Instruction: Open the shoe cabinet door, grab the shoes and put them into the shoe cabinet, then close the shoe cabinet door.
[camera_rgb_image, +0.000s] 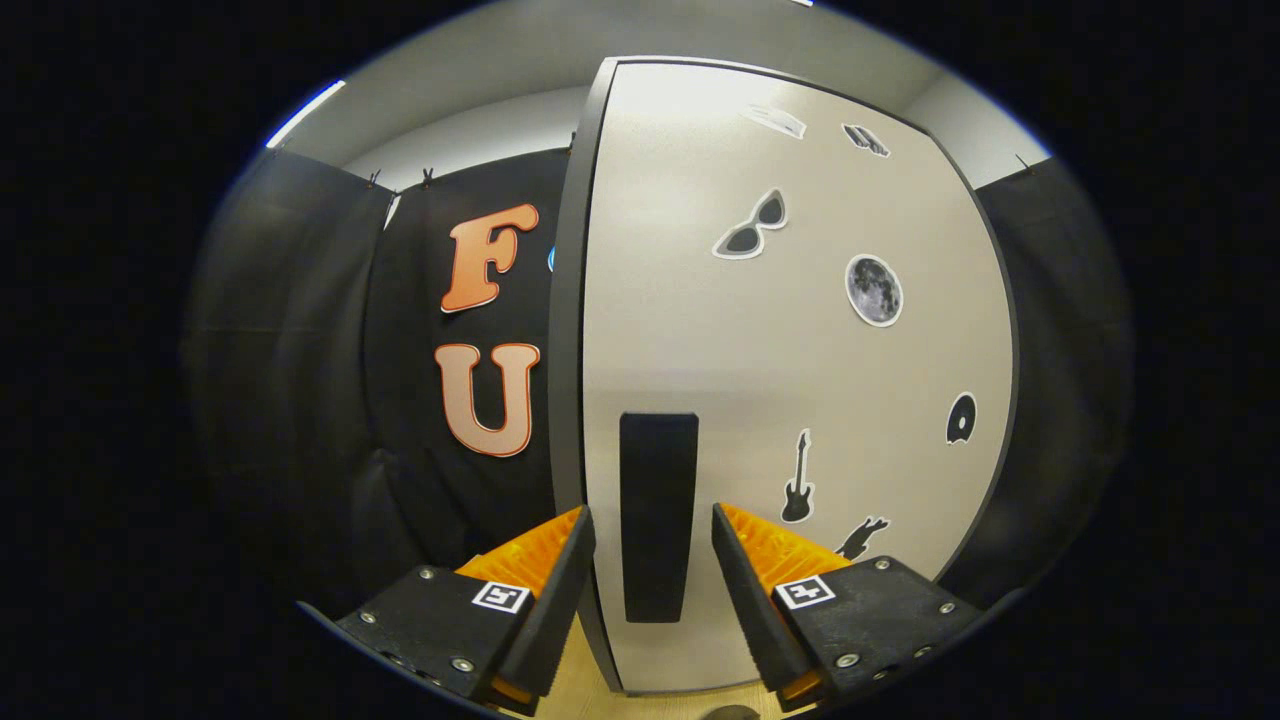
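The gripper faces the cabinet door square on, its fingers spread wide with nothing between them but air — the dark upright handle stands right in the gap, just beyond the tips. The door looks shut or nearly so, its left edge lying against the black booth wall; I cannot tell whether it is ajar. Stickers — sunglasses, a moon, a guitar — dot its pale face to the right of the handle. The shoes are somewhere else in the booth.

Opening is the step in hand, I judge. To do it well: ease forward until both fingers flank the handle, close firmly on it at mid-height, then pull along the door's arc, not straight back, so the grip does not slip off.
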